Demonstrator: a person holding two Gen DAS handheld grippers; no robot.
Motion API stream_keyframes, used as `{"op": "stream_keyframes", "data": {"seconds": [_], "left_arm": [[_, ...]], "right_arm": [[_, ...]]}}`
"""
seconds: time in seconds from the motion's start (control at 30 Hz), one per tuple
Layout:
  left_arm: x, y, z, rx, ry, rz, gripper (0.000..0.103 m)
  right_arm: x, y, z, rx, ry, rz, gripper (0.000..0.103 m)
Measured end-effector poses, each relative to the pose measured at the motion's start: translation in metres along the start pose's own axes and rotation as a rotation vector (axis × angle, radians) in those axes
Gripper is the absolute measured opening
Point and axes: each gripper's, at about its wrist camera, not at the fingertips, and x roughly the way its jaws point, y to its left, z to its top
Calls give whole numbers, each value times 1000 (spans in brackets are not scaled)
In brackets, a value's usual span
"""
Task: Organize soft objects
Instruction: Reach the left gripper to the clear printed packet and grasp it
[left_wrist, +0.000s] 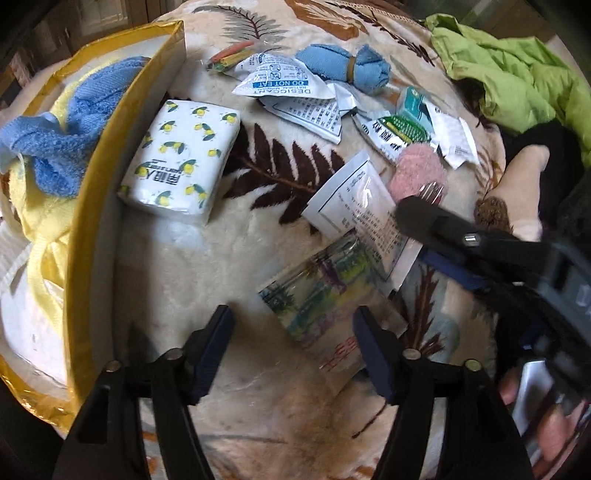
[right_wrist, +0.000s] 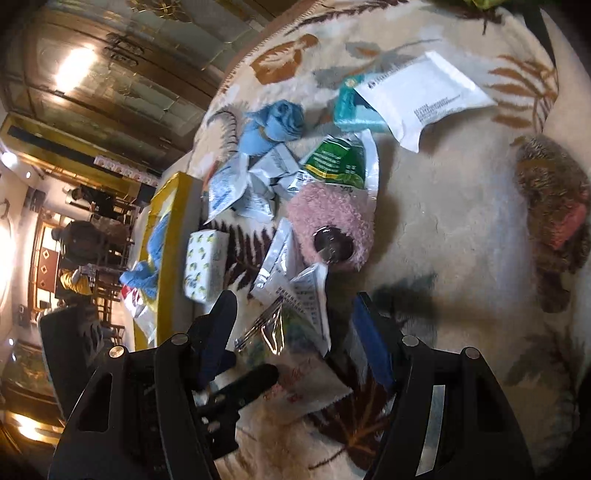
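Note:
My left gripper (left_wrist: 293, 328) is open and empty above a leaf-patterned blanket, just short of a clear packet with a coloured print (left_wrist: 321, 295). My right gripper (right_wrist: 293, 314) is open and empty, low over the same packet (right_wrist: 269, 332) and a white printed sachet (right_wrist: 310, 295); its finger (left_wrist: 424, 218) shows in the left wrist view beside a pink fluffy roll (left_wrist: 417, 173). The pink roll (right_wrist: 332, 218) lies ahead of it. A lemon-print tissue pack (left_wrist: 181, 155) lies next to a gold-edged box (left_wrist: 92, 206) holding a blue towel (left_wrist: 70, 125) and yellow cloth (left_wrist: 40, 229).
A rolled blue cloth (left_wrist: 343, 66), a desiccant sachet (left_wrist: 280, 77), green and white packets (left_wrist: 399, 129) and a bundle of coloured sticks (left_wrist: 229, 57) lie farther back. Green fabric (left_wrist: 517, 70) is at the far right. A brown furry item (right_wrist: 554, 206) lies right of the right gripper.

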Motion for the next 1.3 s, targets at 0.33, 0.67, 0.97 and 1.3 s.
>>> {"op": "stream_keyframes", "data": {"seconds": [0.33,0.67,0.97,1.3], "left_arm": [[11,-23,3,10,12,-26,73],[-7,-26,1,29,-15,-131,13],[-2,-30,-7,39,18,-161,16],[0,-30,-6,26,9,-195,10]], "right_arm": [[26,-11,10,51,7,38,27],[16,-31,5,114,-18,118,23],[10,-46,0,174,-30,161,22],[7,-48,1,185,-37,173,21]]}}
